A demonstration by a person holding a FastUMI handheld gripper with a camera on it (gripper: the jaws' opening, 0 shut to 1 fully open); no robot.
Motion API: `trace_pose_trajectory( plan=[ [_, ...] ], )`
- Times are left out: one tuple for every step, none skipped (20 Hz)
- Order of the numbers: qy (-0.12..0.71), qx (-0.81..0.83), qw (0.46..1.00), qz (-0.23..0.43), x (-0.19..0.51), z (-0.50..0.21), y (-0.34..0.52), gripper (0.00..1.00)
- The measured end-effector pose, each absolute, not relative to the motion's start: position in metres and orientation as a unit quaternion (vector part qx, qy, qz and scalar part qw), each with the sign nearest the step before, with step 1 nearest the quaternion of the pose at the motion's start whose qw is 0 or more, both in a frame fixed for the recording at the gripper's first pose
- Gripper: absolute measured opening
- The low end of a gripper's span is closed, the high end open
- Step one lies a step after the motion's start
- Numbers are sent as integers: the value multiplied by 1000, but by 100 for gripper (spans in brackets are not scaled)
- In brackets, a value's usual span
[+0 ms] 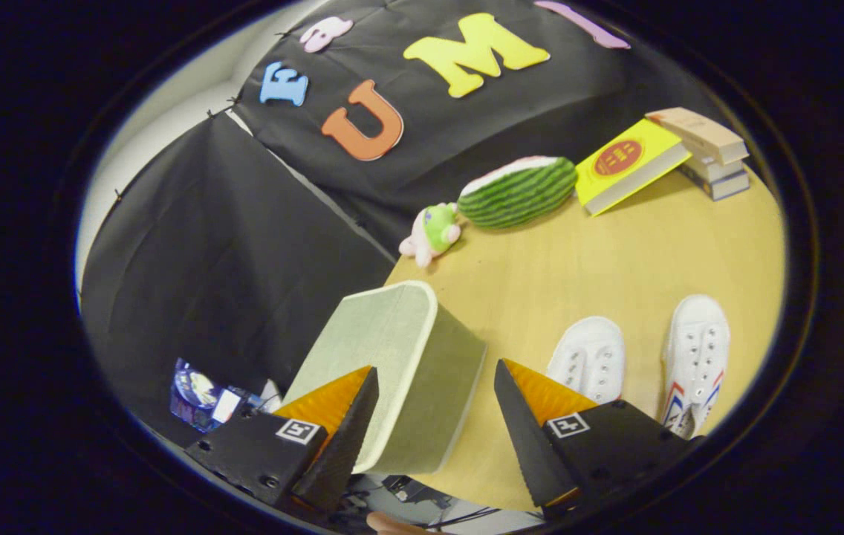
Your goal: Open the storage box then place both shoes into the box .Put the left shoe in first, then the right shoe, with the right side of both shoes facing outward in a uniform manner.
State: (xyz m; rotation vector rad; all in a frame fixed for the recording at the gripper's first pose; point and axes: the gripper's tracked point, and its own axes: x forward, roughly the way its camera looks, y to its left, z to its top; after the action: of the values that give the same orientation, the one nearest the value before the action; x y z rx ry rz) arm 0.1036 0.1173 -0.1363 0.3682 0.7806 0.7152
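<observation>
A pale green storage box [400, 364] stands at the near left corner of the wooden table [600, 260], its lid closed. My gripper [433, 416] hovers just above and in front of the box, open, with the box's right part between the fingers; nothing is held. Two white canvas shoes lie to the right of the box. One shoe [589, 357] sits just beyond my right finger [533, 423]. The other shoe [697, 360], with red and blue stripes on its side, lies further right.
At the far side of the table lie a small green and pink plush toy [433, 234], a watermelon-shaped cushion [518, 192], a yellow book [630, 163] leaning on a stack of books [712, 152]. The table's left edge drops off beside the box.
</observation>
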Motion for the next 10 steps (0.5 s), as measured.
trace_pose_trajectory(
  plan=[
    [375, 191, 836, 352, 107, -136, 121, 95],
    [384, 203, 822, 368, 107, -139, 126, 93],
    [394, 219, 808, 379, 111, -141, 131, 92],
    [406, 236, 792, 390, 111, -145, 136, 90],
    [418, 257, 775, 397, 114, -147, 139, 89],
    [430, 273, 760, 403, 117, -152, 144, 86],
    [443, 286, 743, 413, 116, -155, 148, 84],
    [460, 299, 720, 425, 113, -159, 153, 81],
    [469, 310, 704, 433, 113, -161, 157, 78],
    [480, 318, 692, 436, 113, -165, 156, 73]
  ],
)
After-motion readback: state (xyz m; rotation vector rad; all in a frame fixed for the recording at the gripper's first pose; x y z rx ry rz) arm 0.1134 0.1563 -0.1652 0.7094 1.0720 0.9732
